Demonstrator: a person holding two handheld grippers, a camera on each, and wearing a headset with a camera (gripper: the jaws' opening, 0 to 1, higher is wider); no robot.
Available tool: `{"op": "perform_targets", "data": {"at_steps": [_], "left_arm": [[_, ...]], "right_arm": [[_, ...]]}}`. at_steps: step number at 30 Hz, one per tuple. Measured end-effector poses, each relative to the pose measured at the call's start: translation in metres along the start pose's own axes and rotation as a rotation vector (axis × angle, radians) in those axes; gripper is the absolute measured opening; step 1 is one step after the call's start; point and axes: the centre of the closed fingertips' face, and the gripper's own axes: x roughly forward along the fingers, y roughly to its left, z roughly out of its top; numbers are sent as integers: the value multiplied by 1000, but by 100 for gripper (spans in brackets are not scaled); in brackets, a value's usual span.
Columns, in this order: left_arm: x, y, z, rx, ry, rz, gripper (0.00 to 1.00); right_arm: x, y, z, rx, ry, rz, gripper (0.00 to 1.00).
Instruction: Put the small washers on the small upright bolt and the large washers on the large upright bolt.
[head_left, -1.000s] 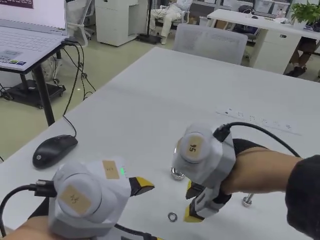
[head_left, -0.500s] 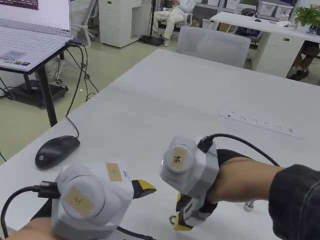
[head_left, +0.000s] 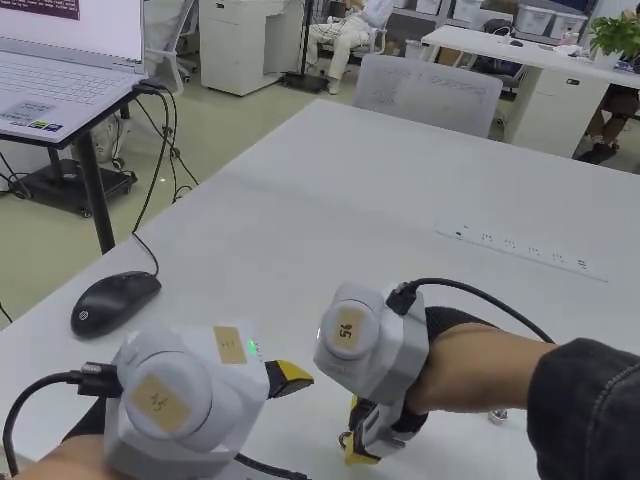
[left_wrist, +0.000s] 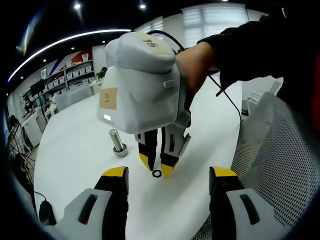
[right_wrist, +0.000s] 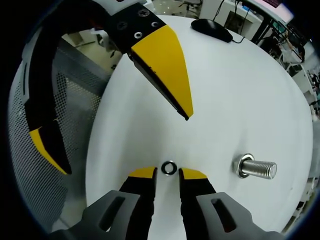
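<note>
A small washer (right_wrist: 168, 167) lies flat on the white table (right_wrist: 225, 90), just in front of the narrow gap between my right gripper's (right_wrist: 167, 173) yellow tips. In the left gripper view the same washer (left_wrist: 157, 173) sits between the right gripper's (left_wrist: 156, 166) down-pointing tips. The large bolt (right_wrist: 255, 168) stands upright a short way off, also seen as the bolt (left_wrist: 118, 142). My left gripper (left_wrist: 169, 171) stands open, jaws wide, facing the right one. In the head view the right gripper (head_left: 365, 447) points down at the table's near edge. The small bolt (head_left: 497, 414) peeks out behind the right forearm.
A black mouse (head_left: 113, 301) lies at the table's left edge. A laptop (head_left: 60, 70) stands on a side stand at far left. A power strip (head_left: 520, 250) lies further back on the table. A mesh chair (head_left: 425, 92) stands behind it.
My right gripper has come down and towards me, onto the small washer. The large bolt is now hidden behind its housing in the head view. The left gripper has hardly moved.
</note>
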Motion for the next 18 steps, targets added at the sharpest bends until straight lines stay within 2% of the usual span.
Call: {"op": "perform_targets", "data": {"at_steps": [11, 18], "left_arm": [[0, 1, 0, -2, -1, 4, 64], [-1, 1, 0, -3, -1, 7, 64]], "right_arm": [[1, 2, 4, -14, 2, -8, 16], [0, 1, 3, 6, -21, -12, 14]]}}
